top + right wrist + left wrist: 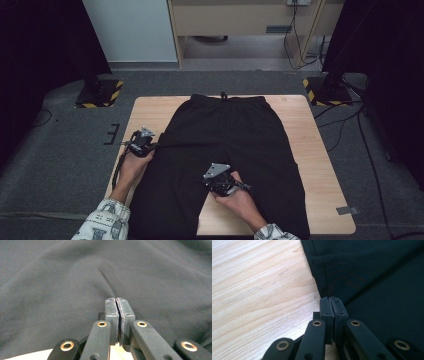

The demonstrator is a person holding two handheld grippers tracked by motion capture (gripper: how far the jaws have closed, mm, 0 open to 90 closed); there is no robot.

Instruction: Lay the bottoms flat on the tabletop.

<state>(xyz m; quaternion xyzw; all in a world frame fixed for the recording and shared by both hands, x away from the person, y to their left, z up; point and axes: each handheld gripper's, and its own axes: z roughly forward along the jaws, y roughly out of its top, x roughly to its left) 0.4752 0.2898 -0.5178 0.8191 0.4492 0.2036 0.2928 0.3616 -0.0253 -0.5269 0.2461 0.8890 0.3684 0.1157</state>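
Both hand-held grippers are clamped on the black pants (225,150), which lie flat on the wooden table (150,112) with the waistband at the far edge and the two legs running back toward the person. The left hand-held gripper (150,146) sits at the pants' left outer edge, about at hip level; in the left gripper view its jaws are pressed together, with the side seam (322,287) of the cloth pinched between the tips (331,299) just where the fabric meets bare wood. The right hand-held gripper (216,184) is nearer the person and toward the middle, at the crotch where the legs split; in the right gripper view its jaws are likewise closed (117,301), with a small ridge of fabric gathered up into them. The pants' long axis runs from far edge to near edge, while the line between the two grip points runs slantwise across the left leg only. From this, the likely next move is a fold or lift of that left leg, and it turns on both hands travelling together toward the right leg (270,165), which lies to the right of the right hand.
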